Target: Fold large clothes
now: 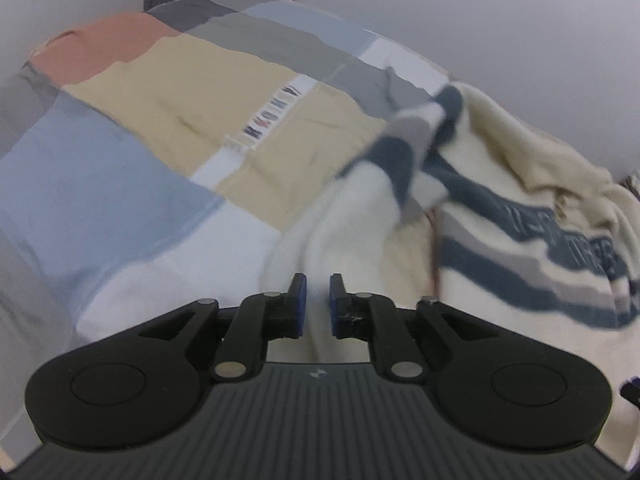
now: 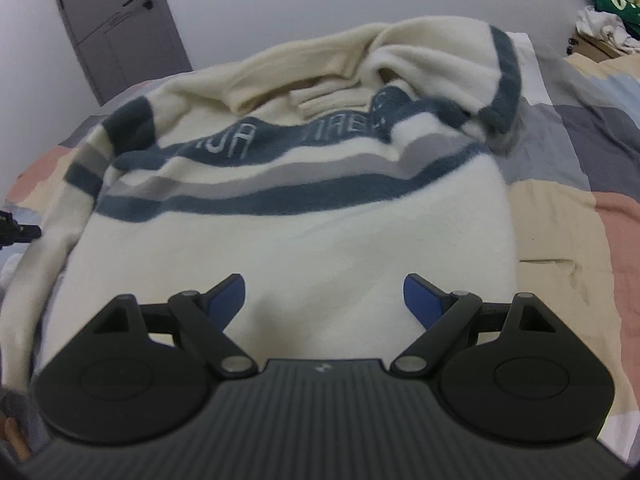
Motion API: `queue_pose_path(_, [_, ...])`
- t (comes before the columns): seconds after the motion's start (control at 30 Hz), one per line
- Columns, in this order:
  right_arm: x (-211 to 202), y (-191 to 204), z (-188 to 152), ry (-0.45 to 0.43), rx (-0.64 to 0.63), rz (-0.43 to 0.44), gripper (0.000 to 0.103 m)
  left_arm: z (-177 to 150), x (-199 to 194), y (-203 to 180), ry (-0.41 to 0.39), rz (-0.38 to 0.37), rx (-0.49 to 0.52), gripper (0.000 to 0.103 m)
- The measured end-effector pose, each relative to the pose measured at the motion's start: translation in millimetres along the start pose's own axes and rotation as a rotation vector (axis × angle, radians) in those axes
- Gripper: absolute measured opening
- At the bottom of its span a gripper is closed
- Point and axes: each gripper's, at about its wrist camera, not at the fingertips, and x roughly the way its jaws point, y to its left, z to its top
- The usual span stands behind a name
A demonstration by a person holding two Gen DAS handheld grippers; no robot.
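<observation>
Both sleeves look folded inward on the cream sweater (image 2: 296,240), which lies on the bed (image 1: 120,184). My left tool (image 1: 317,306) is slightly parted, empty; my right tool (image 2: 324,300) gapes wide, empty. Body fold remains, I judge.

Black left gripper (image 1: 317,300), blue pads, silver pivot screws, ribbed grey housing, perhaps a small logo

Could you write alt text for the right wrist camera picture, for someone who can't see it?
A cream sweater with dark blue and grey stripes lies spread on a bed with a patchwork cover, sleeves folded in near the collar. The right gripper hovers over its lower part, jaws wide open and empty. A grey door stands behind.
</observation>
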Motion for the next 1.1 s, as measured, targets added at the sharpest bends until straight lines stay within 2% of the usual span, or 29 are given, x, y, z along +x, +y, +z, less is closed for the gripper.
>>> queue_pose_path(0.07, [-2.8, 1.3, -1.7, 0.001, -0.001, 0.003, 0.087, -9.3, -4.9, -5.1, 0.027, -0.014, -0.003, 0.029])
queue_pose_path(0.23, [-7.7, 3.7, -4.6, 0.001, -0.004, 0.008, 0.087, -24.7, -15.9, -22.2, 0.041, -0.002, 0.003, 0.042])
queue_pose_path(0.43, [-12.5, 4.7, -7.6, -0.013, 0.007, 0.002, 0.087, -28.3, -25.0, -29.5, 0.015, 0.012, -0.017, 0.044])
queue_pose_path(0.6, [-18.3, 7.6, -7.7, -0.038, 0.003, 0.005, 0.087, -27.0, -10.8, -27.1, 0.044, 0.056, -0.013, 0.044])
queue_pose_path(0.63, [-18.5, 8.2, -7.6, -0.039, 0.0, 0.004, 0.087, -28.2, -5.9, -27.9, 0.057, 0.065, -0.012, 0.044])
queue_pose_path(0.7, [-18.5, 9.2, -8.1, -0.042, -0.007, 0.001, 0.087, -28.7, 6.9, -29.5, 0.093, 0.088, 0.014, 0.034])
queue_pose_path(0.73, [-17.9, 9.1, -8.0, -0.042, -0.008, -0.005, 0.087, -28.3, 10.6, -29.2, 0.094, 0.1, 0.02, 0.017])
queue_pose_path(0.77, [-17.5, 8.8, -8.5, -0.041, -0.007, -0.01, 0.087, -25.8, 12.6, -27.7, 0.082, 0.116, 0.015, 0.011])
queue_pose_path(0.87, [-14.9, 7.5, -11.2, -0.029, 0.006, -0.016, 0.087, -14.0, 6.8, -23.4, 0.002, 0.162, -0.01, 0.008])
queue_pose_path(0.97, [-15.8, 5.1, -12.4, -0.046, 0.028, -0.02, 0.087, 6.4, -6.3, -22.4, -0.151, 0.299, 0.031, 0.008])
queue_pose_path(1.1, [-17.6, 3.8, -9.7, -0.068, 0.065, -0.011, 0.087, 37.3, -10.0, 2.5, -0.27, 0.421, -0.049, 0.008])
